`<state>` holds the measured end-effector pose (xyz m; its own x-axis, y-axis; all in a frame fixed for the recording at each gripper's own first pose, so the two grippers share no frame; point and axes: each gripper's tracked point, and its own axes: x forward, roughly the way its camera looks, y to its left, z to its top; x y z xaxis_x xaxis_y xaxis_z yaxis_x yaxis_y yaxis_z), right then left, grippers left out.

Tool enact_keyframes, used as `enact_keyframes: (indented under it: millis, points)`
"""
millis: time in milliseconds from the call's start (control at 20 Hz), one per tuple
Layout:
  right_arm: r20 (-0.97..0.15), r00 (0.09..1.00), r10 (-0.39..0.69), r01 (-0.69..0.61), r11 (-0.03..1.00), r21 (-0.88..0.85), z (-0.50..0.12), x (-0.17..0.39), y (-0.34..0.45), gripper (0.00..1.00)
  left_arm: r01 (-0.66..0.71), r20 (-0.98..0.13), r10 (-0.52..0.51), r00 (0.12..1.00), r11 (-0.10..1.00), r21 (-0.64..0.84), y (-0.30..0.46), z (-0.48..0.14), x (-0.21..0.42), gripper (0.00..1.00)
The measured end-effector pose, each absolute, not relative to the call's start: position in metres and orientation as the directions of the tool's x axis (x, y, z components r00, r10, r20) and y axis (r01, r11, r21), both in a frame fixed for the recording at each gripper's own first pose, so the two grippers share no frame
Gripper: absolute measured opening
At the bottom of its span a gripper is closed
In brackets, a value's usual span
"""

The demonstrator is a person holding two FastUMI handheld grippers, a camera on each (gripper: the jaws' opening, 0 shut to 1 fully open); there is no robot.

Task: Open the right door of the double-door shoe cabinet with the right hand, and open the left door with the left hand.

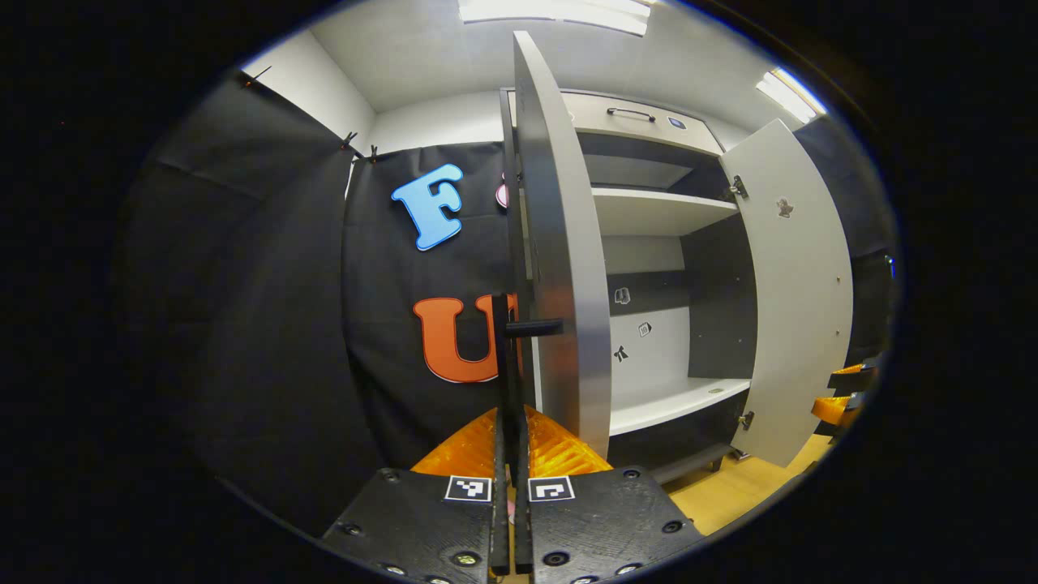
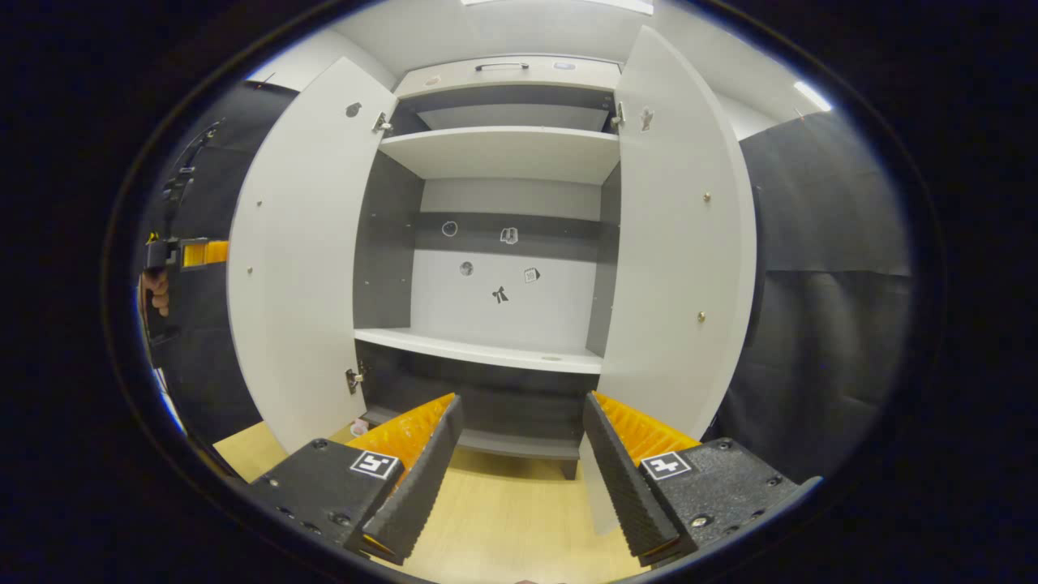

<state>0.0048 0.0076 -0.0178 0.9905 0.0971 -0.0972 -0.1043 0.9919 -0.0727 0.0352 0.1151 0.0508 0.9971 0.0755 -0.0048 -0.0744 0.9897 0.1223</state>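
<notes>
In the left gripper view our left gripper (image 1: 511,438) is closed on the thin bar handle (image 1: 509,365) of the left door (image 1: 568,268), seen edge-on and swung wide. The 2 doors look stiff and light; the handle is the natural hold. Our right gripper (image 2: 519,454) gapes, holding nothing, beside the wide-open right door (image 2: 673,243).

I see even, bright light from ceiling panels (image 1: 555,12) overhead, glaring white. Cabinet shelves (image 2: 499,154) throw soft shadows beneath. Focus is sharp; fisheye bends the door edges strongly toward the rim.
</notes>
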Motion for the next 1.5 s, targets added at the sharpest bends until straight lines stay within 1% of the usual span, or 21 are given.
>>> enact_keyframes:
  millis: [150, 200, 250, 300, 400, 550, 700, 800, 900, 950, 1000, 1050, 1100, 1150, 1200, 1250, 1500]
  points:
    - [-0.094, 0.995, 0.041, -0.049, 0.995, -0.084, -0.022, 0.004, -0.005, 0.94, -0.140, 0.020, 0.139, 0.990, 0.968, 0.207, 0.117, 0.048, 0.005, 0.00]
    - [-0.086, 0.996, 0.021, -0.028, 0.996, -0.087, -0.021, 0.002, -0.010, 0.94, -0.117, 0.011, 0.117, 0.993, 0.975, 0.188, 0.103, 0.043, -0.001, 0.00]
    - [-0.076, 0.997, 0.013, -0.019, 0.996, -0.086, -0.020, 0.003, -0.011, 0.95, -0.073, 0.007, 0.073, 0.997, 0.987, 0.145, 0.082, 0.037, -0.005, 0.01]
    - [-0.066, 0.998, 0.006, -0.011, 0.996, -0.083, -0.017, 0.002, -0.012, 0.97, -0.033, 0.004, 0.032, 0.999, 0.995, 0.092, 0.061, 0.032, -0.004, 0.01]
    - [-0.051, 0.999, 0.000, -0.005, 0.997, -0.082, -0.014, 0.002, -0.012, 0.95, 0.026, 0.007, -0.026, 1.000, 1.000, -0.001, 0.021, 0.016, 0.002, 0.00]
    - [-0.052, 0.998, 0.026, -0.030, 0.997, -0.064, -0.016, -0.004, -0.005, 0.95, 0.053, 0.030, -0.052, 0.998, 0.998, -0.040, -0.013, 0.002, 0.027, 0.00]
    - [-0.047, 0.998, 0.039, -0.041, 0.997, -0.058, -0.015, -0.013, 0.000, 0.95, 0.035, 0.044, -0.032, 0.999, 0.997, -0.064, -0.023, -0.005, 0.041, 0.00]
    - [-0.047, 0.998, 0.031, -0.034, 0.997, -0.065, -0.014, -0.017, -0.002, 0.95, 0.055, 0.036, -0.053, 0.998, 0.995, -0.081, -0.033, -0.009, 0.043, 0.00]
    - [-0.041, 0.999, 0.029, -0.031, 0.998, -0.061, -0.012, -0.022, -0.003, 0.95, 0.082, 0.030, -0.080, 0.996, 0.993, -0.091, -0.042, -0.009, 0.042, 0.07]
    - [-0.035, 0.999, 0.027, -0.029, 0.998, -0.057, -0.011, -0.024, -0.003, 0.95, 0.092, 0.033, -0.090, 0.995, 0.992, -0.083, -0.046, -0.009, 0.040, 0.18]
    - [-0.032, 0.999, 0.027, -0.029, 0.998, -0.053, -0.010, -0.024, -0.003, 0.95, 0.094, 0.045, -0.091, 0.995, 0.993, -0.067, -0.048, -0.007, 0.037, 0.27]
    - [-0.032, 0.999, 0.026, -0.027, 0.998, -0.051, -0.011, -0.024, -0.003, 0.95, 0.094, 0.058, -0.091, 0.994, 0.995, -0.045, -0.050, -0.004, 0.035, 0.48]
    - [-0.033, 0.999, 0.024, -0.026, 0.998, -0.051, -0.011, -0.026, -0.003, 0.95, 0.088, 0.071, -0.087, 0.994, 0.996, -0.024, -0.050, -0.001, 0.034, 0.60]
    - [-0.030, 0.999, 0.022, -0.024, 0.999, -0.049, -0.010, -0.027, -0.003, 0.95, 0.078, 0.083, -0.078, 0.993, 0.997, -0.005, -0.051, 0.003, 0.032, 0.94]
    - [-0.025, 0.999, 0.023, -0.025, 0.999, -0.047, -0.009, -0.028, -0.003, 0.95, 0.080, 0.092, -0.080, 0.992, 0.997, 0.009, -0.053, 0.005, 0.032, 0.90]
    - [-0.023, 0.999, 0.025, -0.026, 0.999, -0.046, -0.009, -0.028, -0.002, 0.95, 0.086, 0.098, -0.087, 0.991, 0.996, 0.015, -0.057, 0.006, 0.030, 0.95]
    - [-0.012, 1.000, 0.029, -0.029, 0.999, -0.043, -0.006, -0.029, 0.000, 0.95, 0.093, 0.099, -0.095, 0.991, 0.995, 0.025, -0.064, 0.011, 0.026, 0.95]
